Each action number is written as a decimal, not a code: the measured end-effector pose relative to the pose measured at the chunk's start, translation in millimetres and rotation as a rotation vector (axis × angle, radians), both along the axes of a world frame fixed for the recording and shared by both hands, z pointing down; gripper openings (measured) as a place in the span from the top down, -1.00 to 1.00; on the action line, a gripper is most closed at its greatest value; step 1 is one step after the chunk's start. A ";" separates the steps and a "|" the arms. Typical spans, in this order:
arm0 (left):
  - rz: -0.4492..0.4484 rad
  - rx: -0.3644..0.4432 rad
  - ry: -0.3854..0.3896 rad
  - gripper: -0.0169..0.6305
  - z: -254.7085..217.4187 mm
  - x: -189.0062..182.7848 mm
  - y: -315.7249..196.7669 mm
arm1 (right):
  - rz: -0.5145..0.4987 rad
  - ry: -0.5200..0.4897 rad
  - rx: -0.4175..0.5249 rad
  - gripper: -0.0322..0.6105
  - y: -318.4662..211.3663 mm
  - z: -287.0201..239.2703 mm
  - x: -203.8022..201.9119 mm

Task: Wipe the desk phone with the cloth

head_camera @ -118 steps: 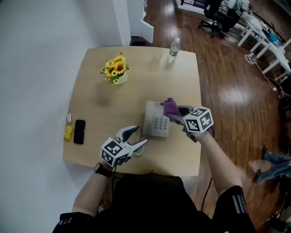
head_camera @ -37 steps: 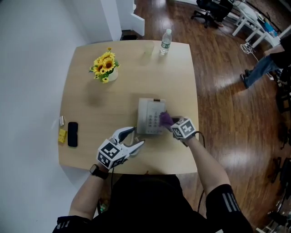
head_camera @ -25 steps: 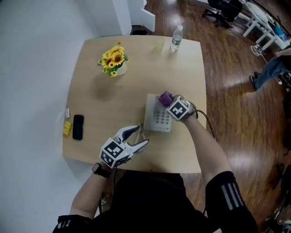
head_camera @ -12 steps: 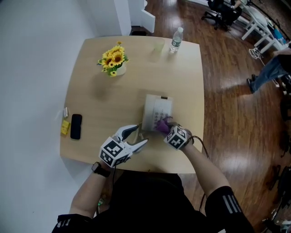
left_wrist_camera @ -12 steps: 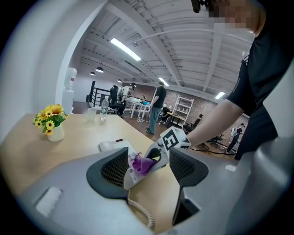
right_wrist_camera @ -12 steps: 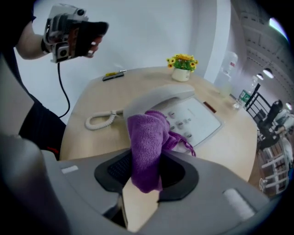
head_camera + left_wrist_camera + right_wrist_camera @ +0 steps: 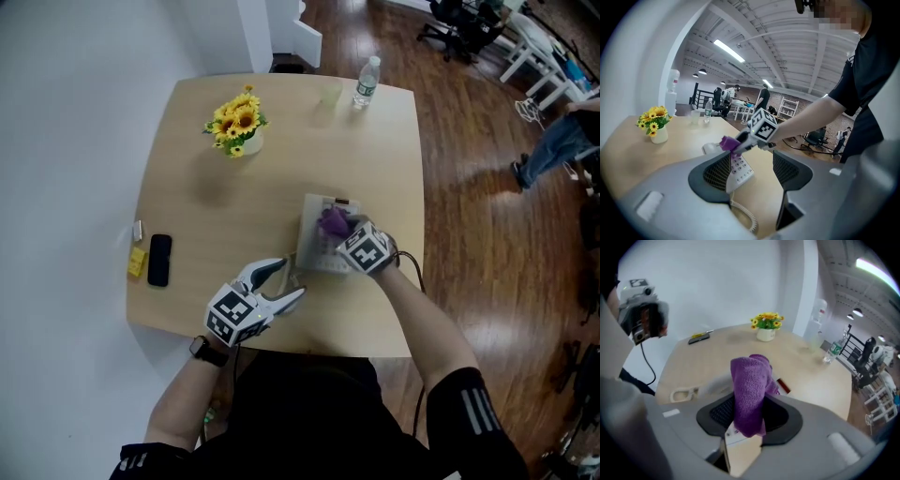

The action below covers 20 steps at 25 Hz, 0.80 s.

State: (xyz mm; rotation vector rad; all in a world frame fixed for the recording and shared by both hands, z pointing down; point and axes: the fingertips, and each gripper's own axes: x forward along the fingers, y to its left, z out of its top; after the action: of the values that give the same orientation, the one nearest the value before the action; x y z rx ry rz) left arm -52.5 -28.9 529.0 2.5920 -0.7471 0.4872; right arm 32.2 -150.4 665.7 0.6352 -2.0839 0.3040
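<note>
A white desk phone [image 7: 317, 246] lies near the table's front right. My right gripper [image 7: 339, 231] is shut on a purple cloth [image 7: 331, 221] and holds it down on the phone's far half. In the right gripper view the cloth [image 7: 749, 392] stands bunched between the jaws, with a corner of the phone [image 7: 737, 436] below it. My left gripper [image 7: 279, 284] hovers open and empty just left of the phone's near end. The left gripper view shows the phone [image 7: 738, 168] ahead between the open jaws, with the cloth [image 7: 728, 143] on it.
A vase of sunflowers [image 7: 237, 131] stands at the back left, a water bottle [image 7: 365, 82] and a clear cup [image 7: 328, 94] at the back edge. A black mobile [image 7: 159, 259] and a yellow item [image 7: 138, 263] lie at the left edge. A coiled cord [image 7: 742, 214] trails from the phone.
My right gripper has slid the cloth from the phone's near end up toward its far end. The left gripper has stayed where it was, open.
</note>
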 end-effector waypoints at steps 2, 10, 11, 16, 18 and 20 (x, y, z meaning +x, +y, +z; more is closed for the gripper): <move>-0.008 -0.004 -0.004 0.09 0.9 -3.5 1.4 | 0.035 0.006 0.021 0.41 -35.1 -9.2 -6.1; -0.052 -0.020 -0.012 0.09 5.0 -25.3 3.3 | 0.011 0.090 0.015 0.41 -46.4 9.5 -19.1; -0.055 -0.020 -0.012 0.09 5.4 -27.1 2.9 | 0.018 0.080 0.006 0.41 -37.3 13.6 -17.7; -0.045 -0.013 -0.006 0.09 5.3 -26.0 2.5 | -0.029 0.072 -0.021 0.41 26.1 31.6 -16.4; -0.032 -0.009 0.000 0.09 3.4 -20.3 2.7 | -0.065 0.081 -0.032 0.41 53.5 38.7 -18.6; -0.018 -0.007 -0.001 0.09 -0.1 -13.6 3.1 | -0.099 0.094 -0.038 0.41 79.0 46.7 -20.6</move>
State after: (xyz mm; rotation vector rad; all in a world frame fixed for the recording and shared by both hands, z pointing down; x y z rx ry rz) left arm -66.1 -25.7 529.0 2.5765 -0.7674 0.4843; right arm 11.6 -71.4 712.5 0.5120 -2.0072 0.2518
